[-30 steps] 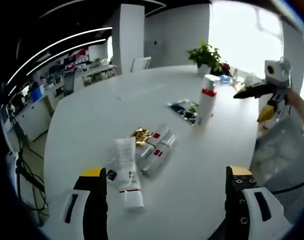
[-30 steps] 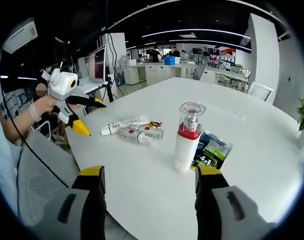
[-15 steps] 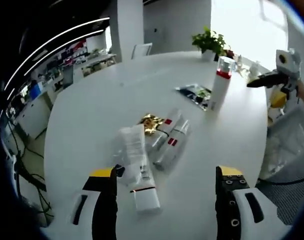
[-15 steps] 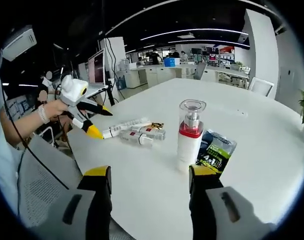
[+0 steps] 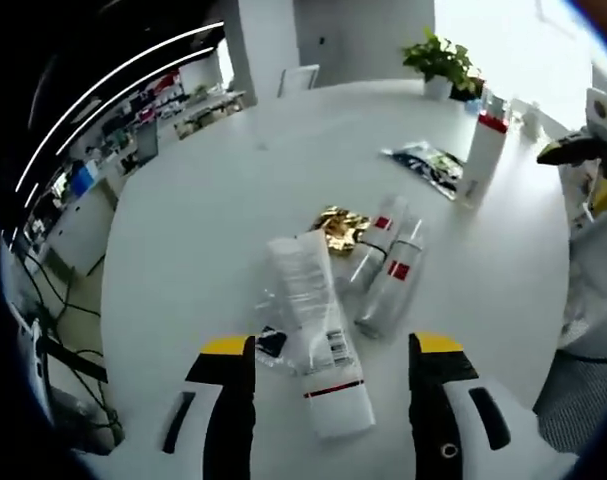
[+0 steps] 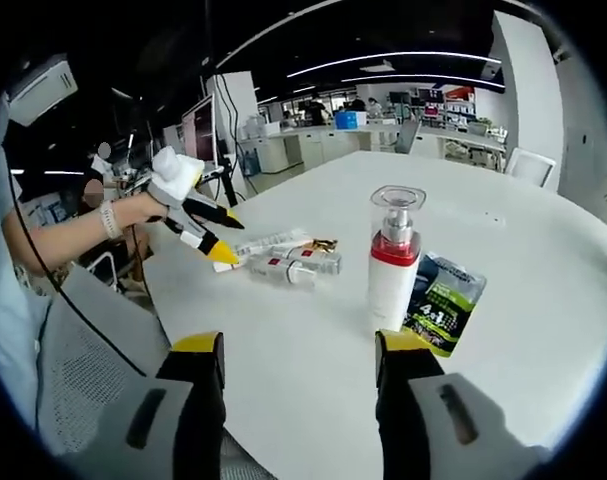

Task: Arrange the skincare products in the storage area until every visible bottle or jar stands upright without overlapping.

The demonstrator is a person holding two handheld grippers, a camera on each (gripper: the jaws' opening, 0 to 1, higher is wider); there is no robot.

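Observation:
A white tube (image 5: 315, 328) lies flat on the round white table (image 5: 203, 200), between the open jaws of my left gripper (image 5: 333, 362). Beside it lie two small clear bottles with red labels (image 5: 388, 275) and a gold wrapper (image 5: 340, 227). A tall white pump bottle with a red band (image 5: 482, 157) stands upright farther off. In the right gripper view the pump bottle (image 6: 395, 262) stands just past my open right gripper (image 6: 296, 358), with a dark green sachet (image 6: 443, 302) beside it. The left gripper (image 6: 205, 228) hovers over the lying tube and bottles (image 6: 288, 262).
A grey mesh chair (image 6: 83, 340) stands at the table edge near me. A potted plant (image 5: 443, 62) sits at the far side of the table. Desks, monitors and office furniture (image 6: 313, 135) fill the room behind.
The left gripper has moved forward and down, so the white tube now lies between its jaws. The right gripper has barely shifted.

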